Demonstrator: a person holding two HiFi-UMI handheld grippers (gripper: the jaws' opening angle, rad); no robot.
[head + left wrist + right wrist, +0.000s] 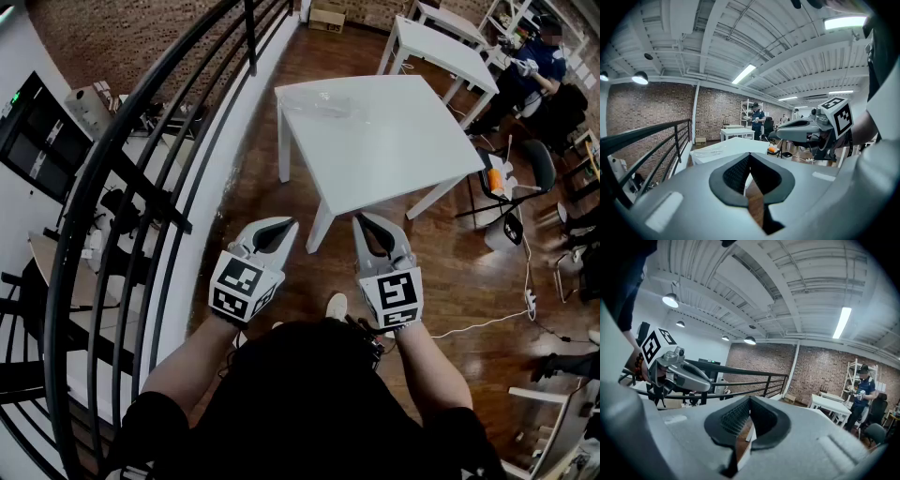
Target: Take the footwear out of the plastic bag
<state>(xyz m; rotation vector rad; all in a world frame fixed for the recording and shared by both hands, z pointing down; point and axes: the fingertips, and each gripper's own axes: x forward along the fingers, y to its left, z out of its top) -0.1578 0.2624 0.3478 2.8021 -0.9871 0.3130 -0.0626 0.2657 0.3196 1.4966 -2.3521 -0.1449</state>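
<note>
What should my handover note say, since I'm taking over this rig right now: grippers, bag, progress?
Left gripper: shut, empty, over the floor short of the white table.
Right gripper: shut, empty, beside it.
Clear plastic bag: lying on the table's far side, untouched; footwear inside can't be made out.
Done: nothing yet.
Left: reach the bag, open it, take the footwear out.

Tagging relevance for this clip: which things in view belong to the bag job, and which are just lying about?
Job: plastic bag, near white table, left tongs, right tongs (both shut, empty).
Lying about: far white table, cardboard box, black railing.
</note>
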